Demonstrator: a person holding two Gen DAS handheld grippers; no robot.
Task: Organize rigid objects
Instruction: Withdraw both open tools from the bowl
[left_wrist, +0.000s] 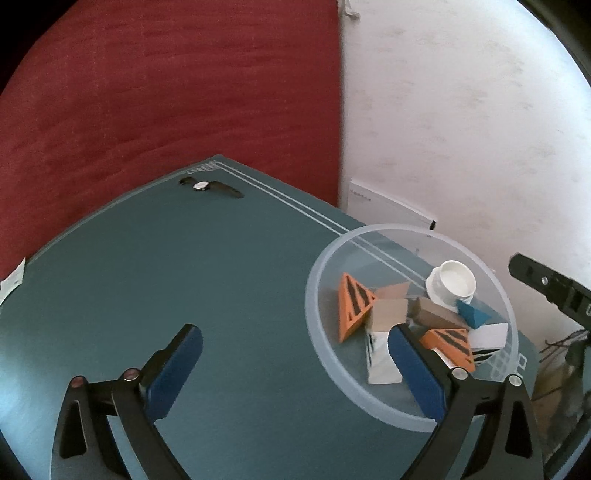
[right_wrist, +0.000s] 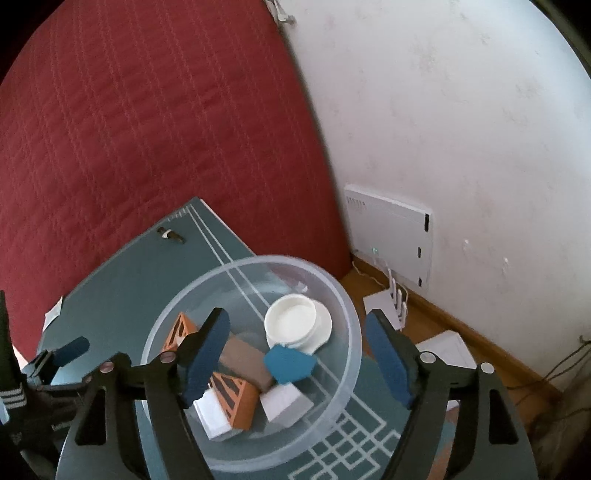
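Note:
A clear plastic bowl (left_wrist: 314, 317) stands on the teal mat (left_wrist: 184, 277) at the right; it also shows in the right wrist view (right_wrist: 351, 332). It holds two orange striped wedges (left_wrist: 352, 302), a brown block (right_wrist: 245, 360), a blue piece (right_wrist: 290, 363), white blocks (right_wrist: 284, 402) and a white lid (right_wrist: 291, 321). A black wristwatch (left_wrist: 210, 187) lies at the mat's far edge. My left gripper (left_wrist: 295, 354) is open and empty above the mat, its right finger over the bowl. My right gripper (right_wrist: 295, 354) is open and empty above the bowl.
A red quilted bed (left_wrist: 166, 92) borders the mat at the back and left. A white wall (right_wrist: 461, 129) with a white box (right_wrist: 391, 232) is at the right. A router with antennas (right_wrist: 395, 299) and cables lie on the wooden floor.

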